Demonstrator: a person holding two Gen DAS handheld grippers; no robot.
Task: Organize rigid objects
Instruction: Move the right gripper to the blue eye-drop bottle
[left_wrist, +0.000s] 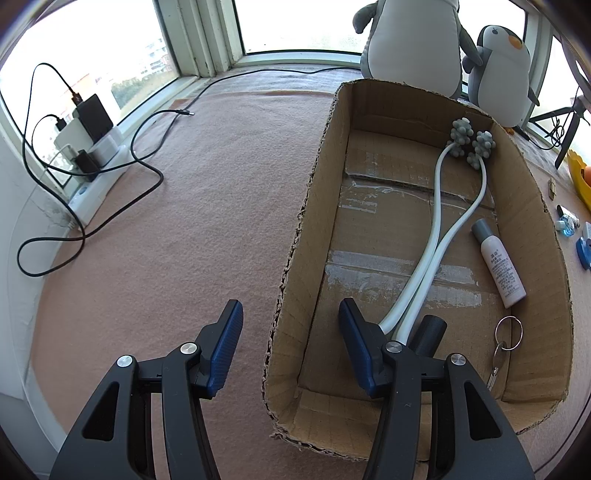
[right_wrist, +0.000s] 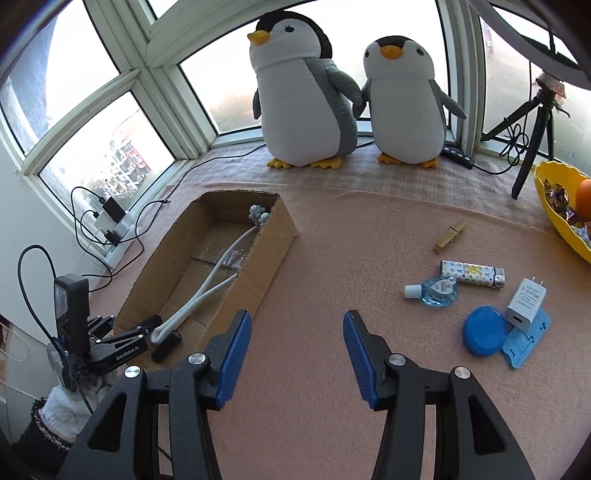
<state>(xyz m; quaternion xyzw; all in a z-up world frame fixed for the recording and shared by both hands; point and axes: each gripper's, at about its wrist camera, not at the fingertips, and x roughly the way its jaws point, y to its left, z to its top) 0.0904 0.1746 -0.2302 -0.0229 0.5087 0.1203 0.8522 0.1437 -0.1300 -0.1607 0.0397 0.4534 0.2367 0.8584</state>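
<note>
**Box part-filled, loose items wait on the right**

The box lies open on the pink-covered worktop, and it already holds the massager, a white bottle and keys. The left hand-held gripper hovers over the box's near left wall, fingers wide apart and holding nothing; one finger is outside the wall, the other inside, just beside the massager's handle. The right hand-held gripper is likewise wide open and empty, above bare cloth between the box and the loose items.

The step in hand looks like the gap between a drop and the next pick. Still out on the worktop are the peg, lighter, blue bottle, blue lid, charger and a blue stand under it. The next move probably calls for the right hand-held gripper to swing right and come down on one of them; the lid and the blue bottle are nearest.

Room is good: open cloth lies between the right gripper and the items. The charger rests on the stand and touches the lid, so a grasp there is tight. The box's ragged walls need clearing on the way in, and free floor remains along its left side. The yellow bowl and tripod stand at the far right, well apart.
</note>
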